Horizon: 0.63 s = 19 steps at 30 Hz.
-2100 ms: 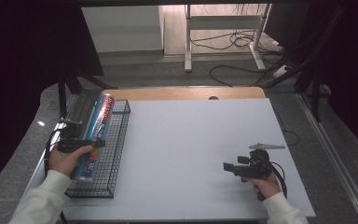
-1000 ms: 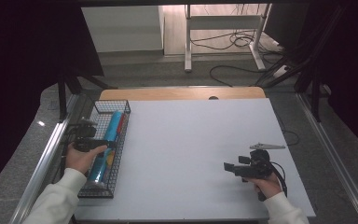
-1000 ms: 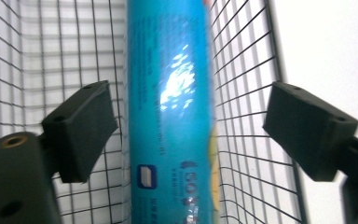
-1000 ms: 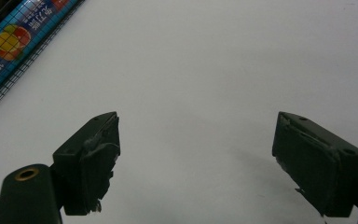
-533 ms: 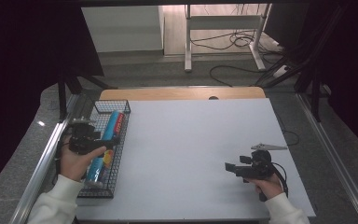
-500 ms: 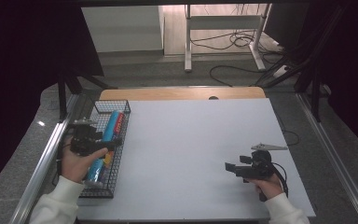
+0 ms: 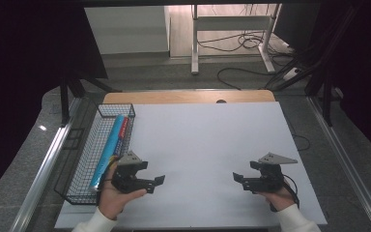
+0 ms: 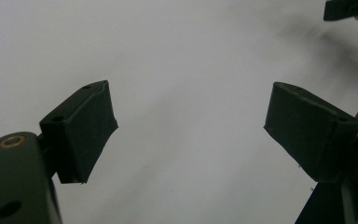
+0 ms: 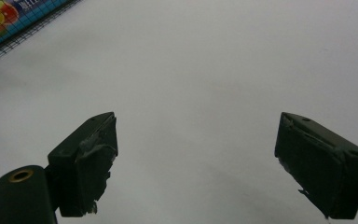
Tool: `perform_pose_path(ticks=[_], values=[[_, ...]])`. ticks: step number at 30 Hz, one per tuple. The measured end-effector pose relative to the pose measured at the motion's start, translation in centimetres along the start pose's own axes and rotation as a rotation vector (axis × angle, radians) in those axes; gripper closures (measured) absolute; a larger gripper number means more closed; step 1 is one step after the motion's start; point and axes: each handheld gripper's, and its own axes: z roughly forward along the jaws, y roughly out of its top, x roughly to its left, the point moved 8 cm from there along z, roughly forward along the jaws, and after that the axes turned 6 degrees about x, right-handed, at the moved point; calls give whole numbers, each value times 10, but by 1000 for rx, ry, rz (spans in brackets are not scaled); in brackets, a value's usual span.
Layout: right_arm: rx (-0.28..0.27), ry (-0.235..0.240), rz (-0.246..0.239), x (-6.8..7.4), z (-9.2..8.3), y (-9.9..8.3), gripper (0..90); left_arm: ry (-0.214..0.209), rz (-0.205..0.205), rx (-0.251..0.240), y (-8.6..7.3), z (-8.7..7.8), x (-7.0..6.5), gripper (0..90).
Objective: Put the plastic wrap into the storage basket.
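The blue roll lies lengthwise in the wire basket along the table's left edge, just left of the empty, spread left gripper; the right gripper, also released, sits well apart near the right edge

Black two-jaw left claw, grey three-cornered plate, seemingly white sleeves.

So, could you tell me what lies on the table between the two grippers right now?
Nothing: in the high view the white table is bare between the left gripper and the right gripper. Both stand open and empty.
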Motion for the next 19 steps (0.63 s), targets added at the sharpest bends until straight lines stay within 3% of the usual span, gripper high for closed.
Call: perform_pose_path(ticks=[1, 2, 3, 6, 8, 14, 19], values=[[-1, -7, -3, 0, -1, -1, 133, 4, -2, 0, -5, 5, -2, 172], [-4, -10, -7, 0, -1, -3, 132, 12, 29, 41, -10, 9, -4, 174], [-10, -13, -11, 0, -2, -3, 132, 29, 42, 46, -12, 11, -5, 165], [-27, -23, -17, -2, -4, -4, 125, 5, 42, 48, -12, 15, -8, 175], [-45, -23, -28, -2, -5, -4, 118, 17, 52, 49, -12, 17, -8, 175], [-48, -31, -52, -3, -4, -7, 96, -2, 39, 59, -14, 19, -6, 176], [-48, -33, -82, -4, 1, -6, 72, 27, 52, 60, -17, 19, -4, 192]])
